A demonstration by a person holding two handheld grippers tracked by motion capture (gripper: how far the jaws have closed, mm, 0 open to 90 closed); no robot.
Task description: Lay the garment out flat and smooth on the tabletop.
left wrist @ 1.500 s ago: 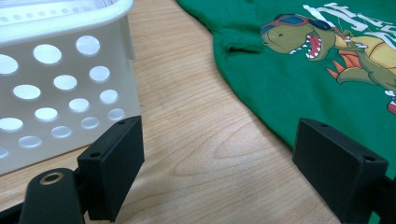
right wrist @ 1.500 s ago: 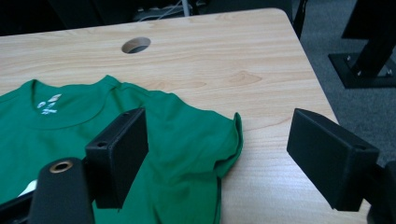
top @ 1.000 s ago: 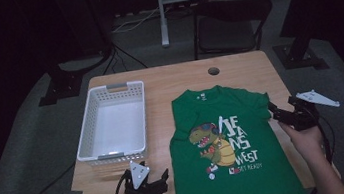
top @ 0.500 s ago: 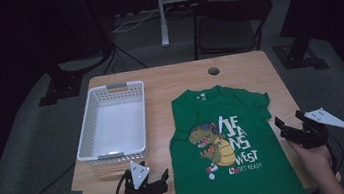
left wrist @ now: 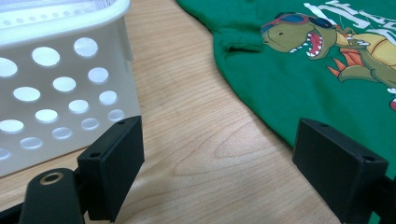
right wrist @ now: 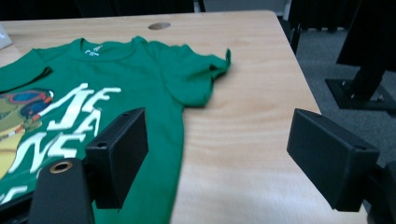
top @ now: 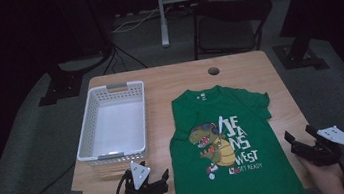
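Green cotton T-shirt (top: 227,145) lies flat and face up on the wooden tabletop (top: 252,69), collar toward the far edge, occupying the right-centre area; a dinosaur print (top: 211,144) and white lettering mark its chest; the right sleeve (right wrist: 201,77) is bunched and partly folded. A white perforated basket (top: 113,125) stands to the left of the shirt, near it but not touching; a round cable hole (top: 213,71) sits in the tabletop beyond the collar. The left gripper (top: 146,187) rests at the near edge, between basket and shirt hem; its fingers (left wrist: 114,163) are spread wide over bare wood, holding nothing. The right gripper (top: 312,146) is positioned off the shirt's right side near the tabletop edge; its fingers (right wrist: 119,149) are likewise spread apart and empty. A dark chair (top: 228,19) stands on the floor beyond the far edge; nothing lies between either gripper and the shirt.
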